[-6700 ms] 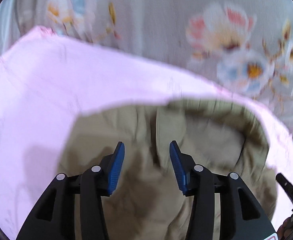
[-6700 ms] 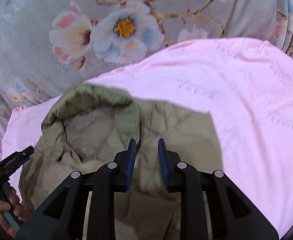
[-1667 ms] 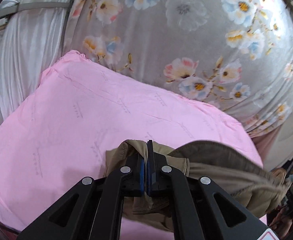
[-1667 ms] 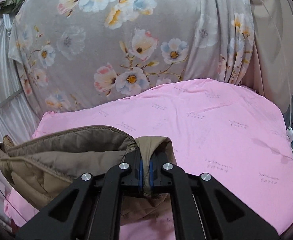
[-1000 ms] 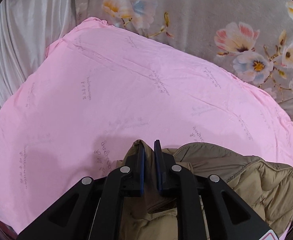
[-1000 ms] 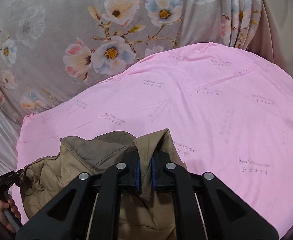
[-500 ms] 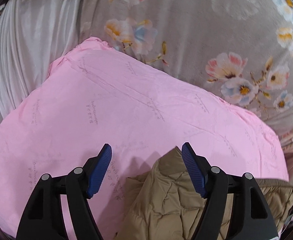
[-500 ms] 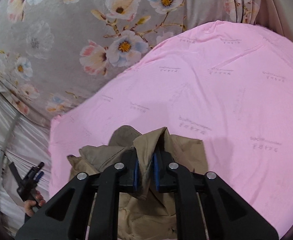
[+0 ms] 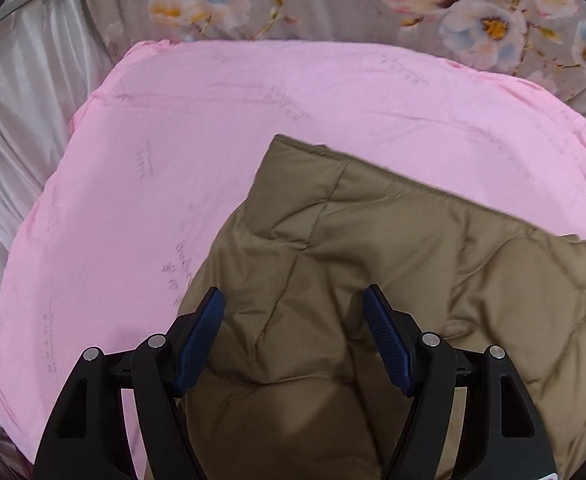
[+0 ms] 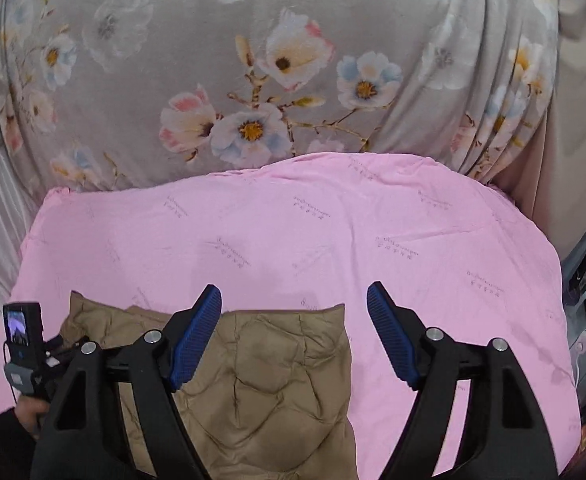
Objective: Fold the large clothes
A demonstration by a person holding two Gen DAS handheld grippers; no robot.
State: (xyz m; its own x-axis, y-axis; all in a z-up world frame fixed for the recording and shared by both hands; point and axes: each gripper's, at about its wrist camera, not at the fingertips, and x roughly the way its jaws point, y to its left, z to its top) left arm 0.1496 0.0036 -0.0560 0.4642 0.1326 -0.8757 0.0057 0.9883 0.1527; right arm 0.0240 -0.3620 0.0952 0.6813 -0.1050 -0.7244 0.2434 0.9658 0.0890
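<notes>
Seeing both grippers spread wide with nothing pinched. Left gripper [image 9: 293, 344] hangs over the quilted tan jacket [image 9: 393, 264]; its blue pads [image 9: 199, 344] stand apart and clear of the fabric, which lies below them, not squeezed. I read that one as released.

Right gripper [image 10: 293, 340]: jaws are opening at this moment. Jacket [image 10: 269, 384] shows below and between them in the right wrist view, but neither pad presses on it. Left pad [image 10: 195, 336] overlaps the jacket's top edge in the picture; right pad sits over bare pink sheet.

Jacket lies flat on the pink sheet [image 9: 165, 152], which has faint printed lettering. From the left wrist view it fills the lower right, one squared corner pointing up toward the middle of the sheet. From the right wrist view its straight top edge runs across the lower middle, with a second lower layer sticking out to the left.

Floral grey cloth [image 10: 253, 80] hangs behind the sheet. White pleated curtain [image 9: 25, 92] on the far left.

Lower left of the right wrist view: a hand [image 10: 29, 412] holding the other gripper's handle, a small lit screen [image 10: 21, 328] on top of it. I can't make out what's on the screen.
</notes>
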